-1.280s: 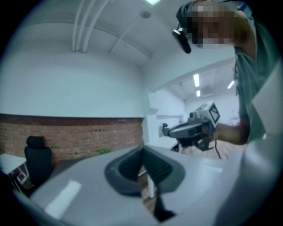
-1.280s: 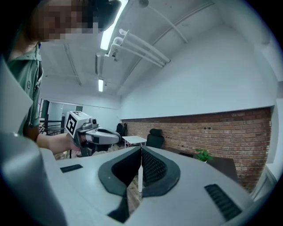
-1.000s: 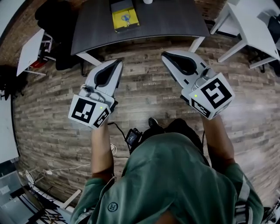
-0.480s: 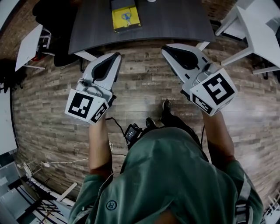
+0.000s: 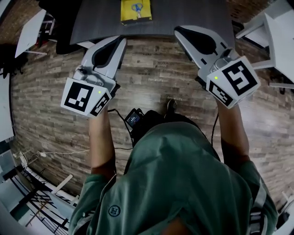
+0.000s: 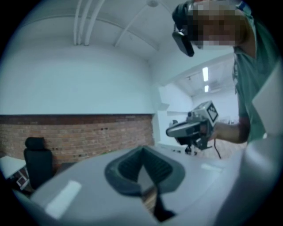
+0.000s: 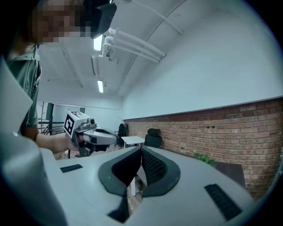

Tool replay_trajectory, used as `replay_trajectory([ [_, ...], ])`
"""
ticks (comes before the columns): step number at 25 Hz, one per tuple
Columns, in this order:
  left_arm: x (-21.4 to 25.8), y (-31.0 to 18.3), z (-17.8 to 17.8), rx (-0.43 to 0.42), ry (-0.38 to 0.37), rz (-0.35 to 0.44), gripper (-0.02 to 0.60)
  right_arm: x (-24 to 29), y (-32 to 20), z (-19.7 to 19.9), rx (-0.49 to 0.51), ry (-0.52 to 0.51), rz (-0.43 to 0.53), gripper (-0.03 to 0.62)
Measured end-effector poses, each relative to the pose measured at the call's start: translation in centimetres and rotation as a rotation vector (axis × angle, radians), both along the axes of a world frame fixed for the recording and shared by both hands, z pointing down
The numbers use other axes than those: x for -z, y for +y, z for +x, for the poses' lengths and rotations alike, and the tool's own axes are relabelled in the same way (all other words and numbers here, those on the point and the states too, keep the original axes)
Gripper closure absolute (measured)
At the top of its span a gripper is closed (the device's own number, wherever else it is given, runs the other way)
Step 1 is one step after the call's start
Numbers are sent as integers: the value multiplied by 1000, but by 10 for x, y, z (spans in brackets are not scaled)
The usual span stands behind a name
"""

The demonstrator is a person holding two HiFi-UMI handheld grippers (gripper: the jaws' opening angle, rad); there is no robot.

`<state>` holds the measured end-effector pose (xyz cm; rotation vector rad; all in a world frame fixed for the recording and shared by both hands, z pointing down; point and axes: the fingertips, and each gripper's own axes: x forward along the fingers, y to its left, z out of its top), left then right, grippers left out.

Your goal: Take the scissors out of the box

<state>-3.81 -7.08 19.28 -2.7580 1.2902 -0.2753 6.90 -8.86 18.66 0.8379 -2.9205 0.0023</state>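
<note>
A yellow box with blue-handled scissors lying in it rests on the dark table at the top of the head view. Both grippers hang over the wooden floor, short of the table's near edge. My left gripper points at the table below and left of the box; its jaws are shut with nothing between them. My right gripper is off to the box's right, also shut and holding nothing. Neither gripper view shows the box.
White tables stand at the right and the far left, and a black chair sits beside the dark table. A black device and cables lie on the floor by the person's feet. A brick wall lies ahead.
The table and box have slid towards the top edge of the head view. Both grippers sit a little higher and wider apart, and both stay shut.
</note>
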Motion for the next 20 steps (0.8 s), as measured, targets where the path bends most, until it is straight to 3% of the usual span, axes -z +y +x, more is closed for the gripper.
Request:
replay_trajectory([
  [7,-13,-33,-21,26,11,-32,584,-12,-33,-18,18,14,-32,586],
  [20,-11,-123,-55,-64,18,-42,584,-10,-118,-58,-62,17,-44,586],
])
